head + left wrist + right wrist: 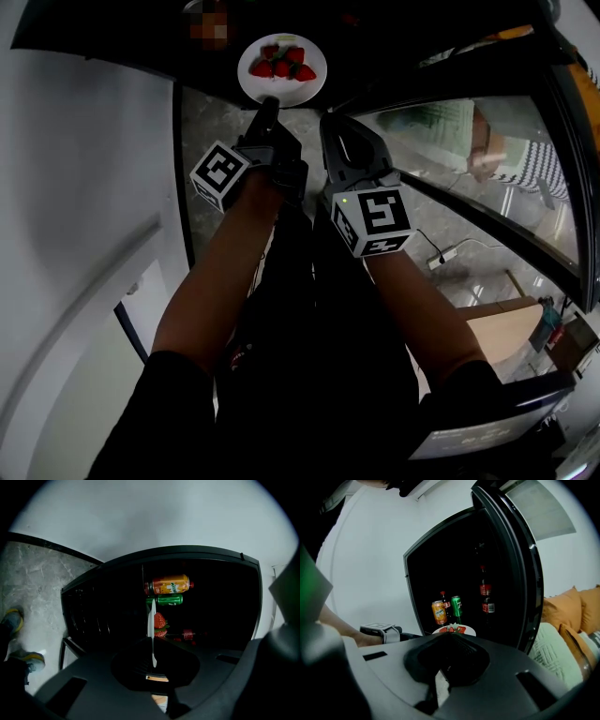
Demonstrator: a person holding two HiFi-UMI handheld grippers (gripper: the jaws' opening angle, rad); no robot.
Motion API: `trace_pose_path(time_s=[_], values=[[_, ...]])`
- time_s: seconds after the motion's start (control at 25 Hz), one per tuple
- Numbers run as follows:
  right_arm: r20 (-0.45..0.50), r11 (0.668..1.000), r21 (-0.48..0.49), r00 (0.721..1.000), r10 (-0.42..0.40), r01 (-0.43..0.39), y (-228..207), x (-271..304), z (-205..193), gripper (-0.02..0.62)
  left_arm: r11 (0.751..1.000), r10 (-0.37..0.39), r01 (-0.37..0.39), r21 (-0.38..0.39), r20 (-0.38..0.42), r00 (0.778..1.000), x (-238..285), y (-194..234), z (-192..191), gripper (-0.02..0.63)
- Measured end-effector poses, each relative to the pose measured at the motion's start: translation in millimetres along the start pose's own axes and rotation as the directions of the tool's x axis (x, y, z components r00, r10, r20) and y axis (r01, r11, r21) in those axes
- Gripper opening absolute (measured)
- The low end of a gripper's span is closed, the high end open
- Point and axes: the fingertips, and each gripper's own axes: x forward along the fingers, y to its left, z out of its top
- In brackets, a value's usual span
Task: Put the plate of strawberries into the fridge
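A white plate (pixel 281 67) with several red strawberries (pixel 284 64) is at the mouth of the dark open fridge (pixel 440 573). My left gripper (pixel 268 101) is shut on the plate's near rim. In the left gripper view the plate (pixel 151 620) shows edge-on between the jaws, with strawberries (pixel 160 619) to its right. My right gripper (pixel 330 120) hangs beside the left one, just short of the plate, and its jaws look shut on nothing. In the right gripper view the plate (pixel 453 630) sits just beyond that gripper (pixel 450 637).
An orange can (pixel 438 612) and a green can (pixel 456 605) stand deep in the fridge. Bottles (pixel 486 592) fill the open glass door (pixel 487 159) at the right. A white wall is on the left, orange cushions (pixel 576 606) on the right, a power strip (pixel 442 255) on the floor.
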Motion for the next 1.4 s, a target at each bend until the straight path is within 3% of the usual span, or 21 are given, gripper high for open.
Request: trace_pose_path(time_s=[0.52,0.76,0.92,1.08,1.16,1.2,1.24,1.32,1.4], values=[[0.012,1.000,0.020,1.000,-0.005,0.004,-16.4,16.4,8.4,0.004,1.000,0.009,-0.008,-0.016,0.038,0.999,40.0,-0.1,15.6,0.012],[0.005,0.999,0.035,1.000,-0.009,0.009,-18.1,17.5,1.4,0.003,0.999,-0.045,0.046,-0.009,0.045,0.998,44.6,-2.5,18.7,0.014],[0.004,0.999,0.038,1.000,-0.012,0.012,-18.4,18.3,-0.5,0.003,0.998,-0.051,0.049,0.041,0.032,0.998,38.6,-3.6,18.0,0.021],[0.004,0.999,0.034,1.000,-0.014,0.014,-18.6,17.9,-0.6,0.003,0.981,-0.042,0.040,0.187,0.007,0.999,26.8,-8.3,15.2,0.132],[0.006,0.999,0.035,1.000,-0.016,0.016,-18.7,18.0,-0.6,0.004,0.938,-0.028,0.032,0.346,-0.018,0.999,20.8,-14.5,12.2,0.132],[0.006,0.999,0.035,1.000,-0.018,0.018,-18.9,17.9,-0.9,0.003,0.895,-0.017,0.030,0.445,-0.033,0.999,18.5,-18.2,9.5,0.132],[0.006,0.999,0.035,1.000,-0.019,0.019,-19.2,17.6,-1.2,0.003,0.837,-0.003,0.028,0.547,-0.046,0.999,16.5,-21.8,6.3,0.132],[0.006,0.999,0.034,1.000,-0.021,0.021,-19.8,16.6,-2.2,0.003,0.677,0.033,0.023,0.735,-0.061,0.998,14.0,-27.1,-1.6,0.132],[0.006,0.999,0.034,1.000,-0.024,0.023,-20.3,16.0,-3.3,0.003,0.482,0.074,0.022,0.876,-0.066,0.995,14.1,-30.0,-11.1,0.160]])
